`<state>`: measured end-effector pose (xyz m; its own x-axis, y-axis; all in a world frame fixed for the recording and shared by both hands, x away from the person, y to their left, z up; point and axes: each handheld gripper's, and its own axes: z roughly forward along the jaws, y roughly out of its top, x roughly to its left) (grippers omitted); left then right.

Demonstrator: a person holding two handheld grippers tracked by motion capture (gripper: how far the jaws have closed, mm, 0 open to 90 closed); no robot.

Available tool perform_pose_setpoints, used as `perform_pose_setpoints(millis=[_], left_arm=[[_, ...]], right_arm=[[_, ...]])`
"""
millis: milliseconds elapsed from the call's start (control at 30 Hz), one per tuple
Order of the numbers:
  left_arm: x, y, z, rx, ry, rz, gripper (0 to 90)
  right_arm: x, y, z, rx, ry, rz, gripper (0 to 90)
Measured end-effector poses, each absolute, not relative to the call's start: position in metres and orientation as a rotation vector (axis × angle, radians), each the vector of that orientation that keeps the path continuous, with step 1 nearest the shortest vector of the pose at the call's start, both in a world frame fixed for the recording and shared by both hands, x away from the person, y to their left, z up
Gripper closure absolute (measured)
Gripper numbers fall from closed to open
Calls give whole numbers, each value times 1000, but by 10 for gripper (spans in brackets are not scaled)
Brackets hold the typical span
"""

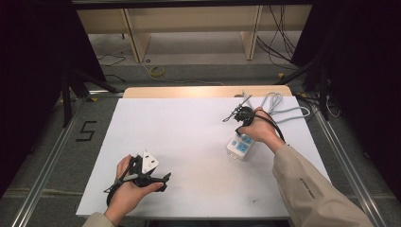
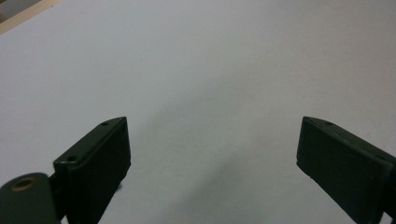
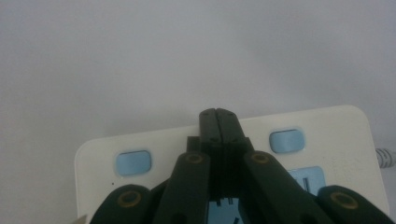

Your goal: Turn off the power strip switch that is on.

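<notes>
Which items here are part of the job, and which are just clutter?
In play:
- power strip, white with blue sockets
- right gripper, jaws shut, over the strip
- left gripper, jaws open above bare table

Lying about:
- grey cord coiled behind the strip
- yellow cable on the floor

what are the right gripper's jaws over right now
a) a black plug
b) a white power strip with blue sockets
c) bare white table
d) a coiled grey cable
b: in the right gripper view, the right gripper has its jaws shut together and pointing over the white power strip, between its two blue buttons; the high view shows that hand above the strip.
</notes>
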<state>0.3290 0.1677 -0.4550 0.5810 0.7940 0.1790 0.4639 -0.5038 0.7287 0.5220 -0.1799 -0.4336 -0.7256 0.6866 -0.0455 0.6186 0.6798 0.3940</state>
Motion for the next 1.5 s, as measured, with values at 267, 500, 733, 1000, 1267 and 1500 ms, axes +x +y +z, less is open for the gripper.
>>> perform_pose_setpoints(millis=[267, 500, 733, 1000, 1267, 1500], left_arm=[[329, 167, -455, 2176, 996, 670, 94], [329, 167, -455, 2178, 994, 669, 94], [329, 167, -455, 2179, 992, 670, 94], [330, 167, -455, 2180, 991, 669, 94], [330, 167, -456, 2180, 992, 669, 94], [330, 167, -456, 2179, 992, 669, 94]], right_arm=[[522, -180, -434, 1067, 2699, 533, 900], [522, -180, -434, 1070, 2699, 533, 900], [522, -181, -434, 1064, 2699, 540, 900], [522, -181, -434, 1068, 2701, 545, 900], [522, -181, -434, 1068, 2701, 546, 900], [522, -181, -434, 1060, 2700, 543, 900]])
